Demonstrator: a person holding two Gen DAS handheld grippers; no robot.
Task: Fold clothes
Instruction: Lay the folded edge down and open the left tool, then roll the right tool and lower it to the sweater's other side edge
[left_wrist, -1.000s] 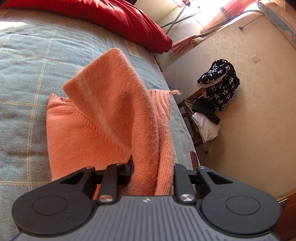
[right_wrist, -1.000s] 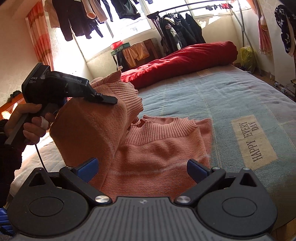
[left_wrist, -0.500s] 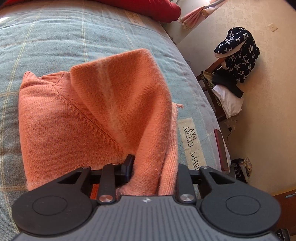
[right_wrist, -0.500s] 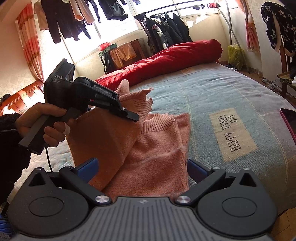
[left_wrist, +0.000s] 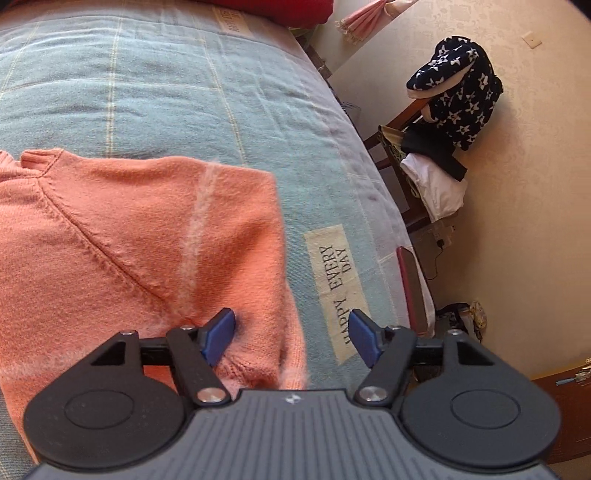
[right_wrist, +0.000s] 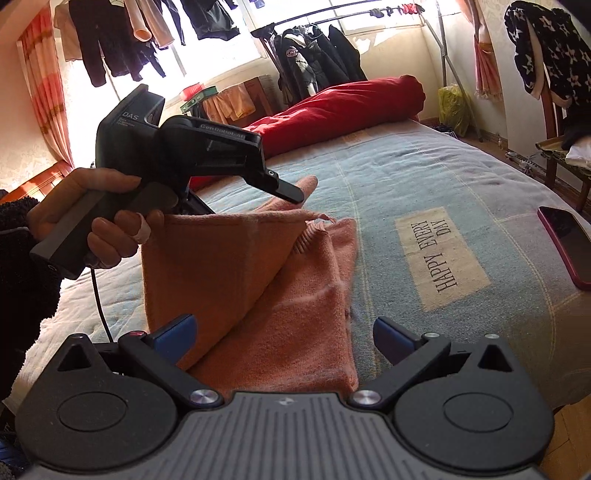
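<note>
An orange knit sweater lies on the blue checked bedspread, with one part folded over the body. My left gripper is open just above the sweater's near right edge, and nothing is between its blue pads. In the right wrist view the sweater shows a folded flap still partly raised, with the left gripper's body above it. My right gripper is open and empty over the sweater's near end.
A red phone lies on the bed near its right edge, also in the left wrist view. A red quilt lies at the head. A chair with clothes stands beside the bed.
My left gripper carried the sweater part over the body, lowered it and opened, letting the fabric go. The right gripper stayed open.
</note>
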